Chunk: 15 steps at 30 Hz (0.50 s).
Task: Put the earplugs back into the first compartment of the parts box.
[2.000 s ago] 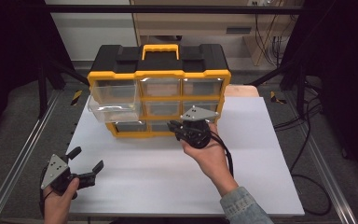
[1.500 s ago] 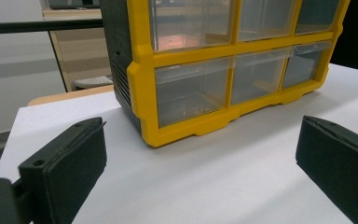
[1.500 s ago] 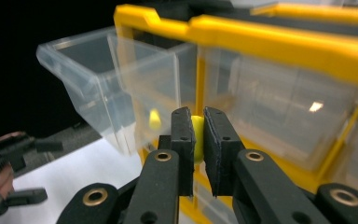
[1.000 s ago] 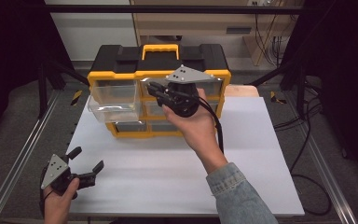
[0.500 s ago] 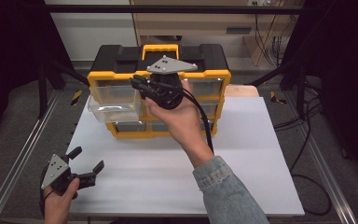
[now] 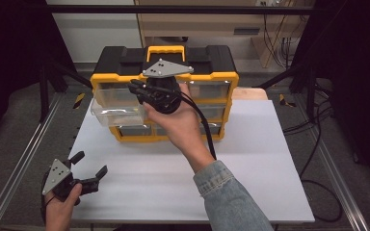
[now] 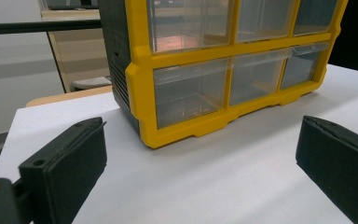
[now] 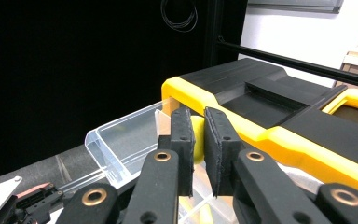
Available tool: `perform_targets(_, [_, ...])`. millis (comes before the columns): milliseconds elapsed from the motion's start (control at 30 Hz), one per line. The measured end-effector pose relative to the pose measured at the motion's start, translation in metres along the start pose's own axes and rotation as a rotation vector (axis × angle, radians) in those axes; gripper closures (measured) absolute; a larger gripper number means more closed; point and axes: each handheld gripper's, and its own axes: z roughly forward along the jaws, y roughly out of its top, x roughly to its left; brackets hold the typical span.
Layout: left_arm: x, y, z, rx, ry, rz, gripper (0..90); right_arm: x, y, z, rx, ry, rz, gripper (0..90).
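A yellow and black drawer organizer (image 6: 212,77) stands at the back of the white table (image 6: 250,163). Its top-left clear drawer (image 6: 115,113) is pulled out. My right gripper (image 6: 134,89) hovers just above that open drawer (image 8: 121,135), pointing left. In the right gripper view its jaws (image 8: 199,126) are nearly closed on a small yellow object (image 8: 197,137). My left gripper (image 6: 91,162) rests near the table's front left corner, open and holding nothing. The left gripper view shows its jaws (image 7: 200,158) spread wide, facing the organizer (image 7: 191,93).
A metal rail (image 6: 14,163) runs along the table's left side and another (image 6: 337,178) along the right. The right gripper's black cable (image 6: 204,130) trails across the organizer's front. The other drawers (image 7: 256,74) are closed. Bare table lies between the two grippers.
My right gripper rose from the organizer's lower middle drawers and moved up and left to above the open top-left drawer. The left gripper stayed still.
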Motion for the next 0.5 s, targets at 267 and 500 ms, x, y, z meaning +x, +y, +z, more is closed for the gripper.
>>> perform_targets(267, [0.0,0.0,0.0,0.002,0.0,0.002,1.6,0.003,0.0,0.006,0.017,-0.002,-0.01,81.6])
perform_targets(500, [0.0,0.0,0.0,0.002,-0.001,0.0,1.6,0.009,0.002,0.015,0.036,0.004,-0.048,66.9])
